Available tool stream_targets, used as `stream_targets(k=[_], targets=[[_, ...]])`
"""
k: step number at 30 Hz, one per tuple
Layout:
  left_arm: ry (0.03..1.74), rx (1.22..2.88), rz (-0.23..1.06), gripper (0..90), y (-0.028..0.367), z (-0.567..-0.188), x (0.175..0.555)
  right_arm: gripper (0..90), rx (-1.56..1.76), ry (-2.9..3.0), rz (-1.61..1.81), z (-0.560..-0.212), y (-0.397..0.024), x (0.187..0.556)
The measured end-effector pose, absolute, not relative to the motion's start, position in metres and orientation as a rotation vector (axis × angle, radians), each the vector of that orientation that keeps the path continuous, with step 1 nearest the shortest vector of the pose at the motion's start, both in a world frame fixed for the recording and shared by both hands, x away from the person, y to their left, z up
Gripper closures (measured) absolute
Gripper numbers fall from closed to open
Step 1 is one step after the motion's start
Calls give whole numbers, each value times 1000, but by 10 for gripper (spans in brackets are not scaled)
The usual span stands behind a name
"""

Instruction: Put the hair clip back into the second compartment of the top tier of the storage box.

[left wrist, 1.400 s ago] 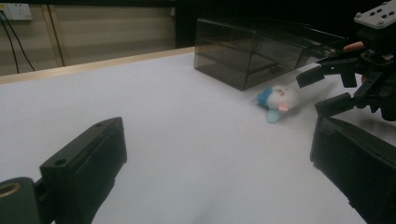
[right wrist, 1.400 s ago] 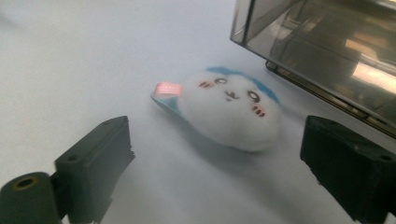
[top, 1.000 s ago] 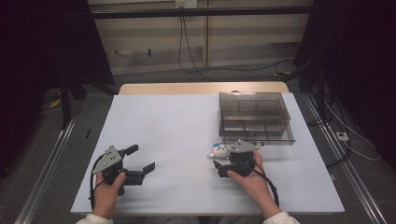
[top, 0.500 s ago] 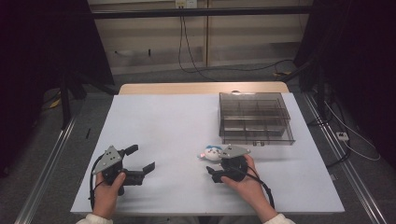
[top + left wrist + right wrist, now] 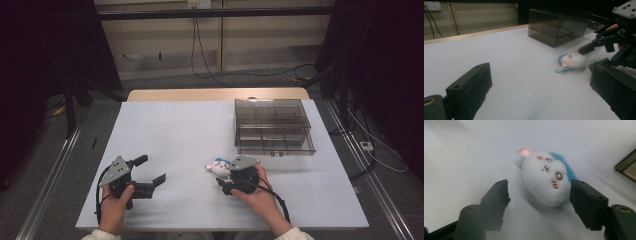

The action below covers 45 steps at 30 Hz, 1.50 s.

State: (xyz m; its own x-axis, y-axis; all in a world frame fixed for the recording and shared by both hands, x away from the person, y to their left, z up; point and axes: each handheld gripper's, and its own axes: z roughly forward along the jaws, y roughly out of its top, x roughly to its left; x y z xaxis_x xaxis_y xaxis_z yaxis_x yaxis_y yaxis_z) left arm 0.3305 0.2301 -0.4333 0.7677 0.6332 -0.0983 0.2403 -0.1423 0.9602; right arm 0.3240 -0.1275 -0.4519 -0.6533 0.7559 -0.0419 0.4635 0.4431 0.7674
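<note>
While our right gripper (image 5: 539,195) is reaching toward the plush toy (image 5: 546,178), its jaws have just been closing and are standing on either side of the white head without pressing it yet; a gap is showing on the left side, and the right jaw is sitting just beside the toy's cheek. The toy is lying on the white surface (image 5: 190,125), near the front middle, with its blue back turned away from us and a pink ear pointing up. In the high view we are seeing it (image 5: 219,166) just ahead of the right gripper (image 5: 227,181), well apart from the smoky clear box (image 5: 272,125) at the far right. We are holding our left gripper (image 5: 150,170) low over the surface at the left, jaws spread wide with nothing between them.
</note>
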Motion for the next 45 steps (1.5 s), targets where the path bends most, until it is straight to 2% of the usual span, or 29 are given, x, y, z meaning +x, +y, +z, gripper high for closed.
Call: stream_targets(k=[5,8,9,11,13,18,25,32,45], targets=[[691,1724,394,40,229,-433,331,209,1059,2300,1025,-456,-124,338],[692,1726,393,40,229,-434,331,229,1055,2304,1026,-456,-120,343],[695,1723,390,40,229,-434,331,267,1052,2303,1001,-457,-115,347],[691,1725,391,39,229,-434,331,274,1052,2335,994,-459,-111,351],[690,1724,393,40,230,-433,331,389,1040,2355,991,-461,-109,352],[695,1721,397,40,231,-433,330,412,1057,2384,1037,-454,-112,347],[687,1732,394,40,230,-433,331,415,980,2421,1131,-420,-128,329],[691,1730,393,40,229,-434,331,415,991,2414,1227,-386,-156,331],[690,1734,392,40,229,-434,330,415,923,2439,1221,-355,-175,336]])
